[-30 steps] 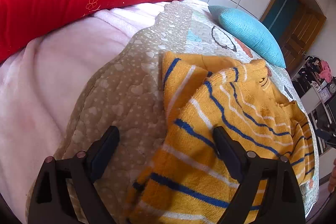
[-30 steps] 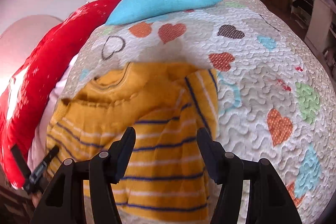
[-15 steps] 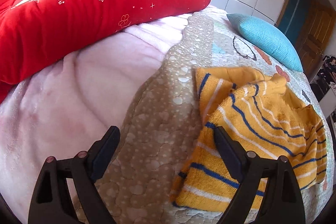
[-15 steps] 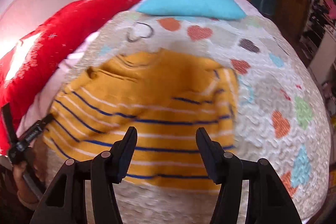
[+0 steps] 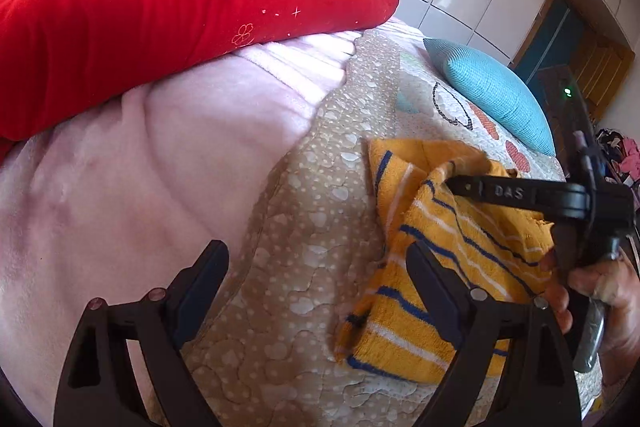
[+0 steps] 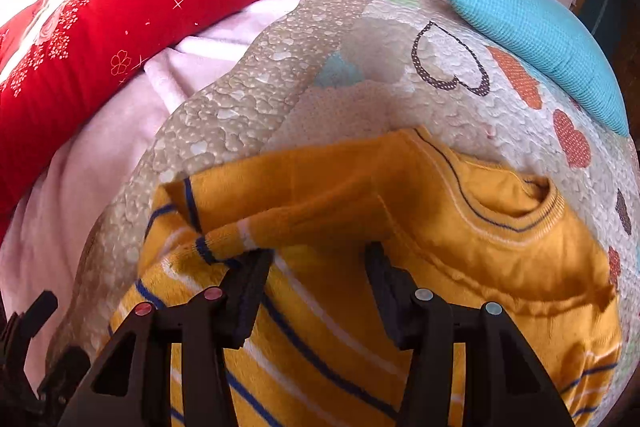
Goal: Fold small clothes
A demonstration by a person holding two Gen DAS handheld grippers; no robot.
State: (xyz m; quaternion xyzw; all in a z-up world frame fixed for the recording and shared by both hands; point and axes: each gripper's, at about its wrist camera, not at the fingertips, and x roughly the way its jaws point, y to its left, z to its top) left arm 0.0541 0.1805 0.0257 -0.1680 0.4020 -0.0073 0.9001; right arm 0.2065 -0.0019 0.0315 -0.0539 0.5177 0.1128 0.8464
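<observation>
Sweater [image 6: 472, 227], yellow with blue and white stripes, lies half folded on the heart quilt [image 6: 460, 107] of the bed. Right tongs [image 6: 316, 259] have just been closing, with sweater cloth between them, not yet pinched. Left tongs [image 5: 316, 259] stand spread wide over the quilt, holding nothing.

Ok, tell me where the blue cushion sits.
The blue cushion lies upper right in both views, on the heart quilt beyond the yellow sweater.

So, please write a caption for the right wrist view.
Right tool closing over a fold of the yellow striped knitted sweater on the heart-patterned quilt.
</observation>
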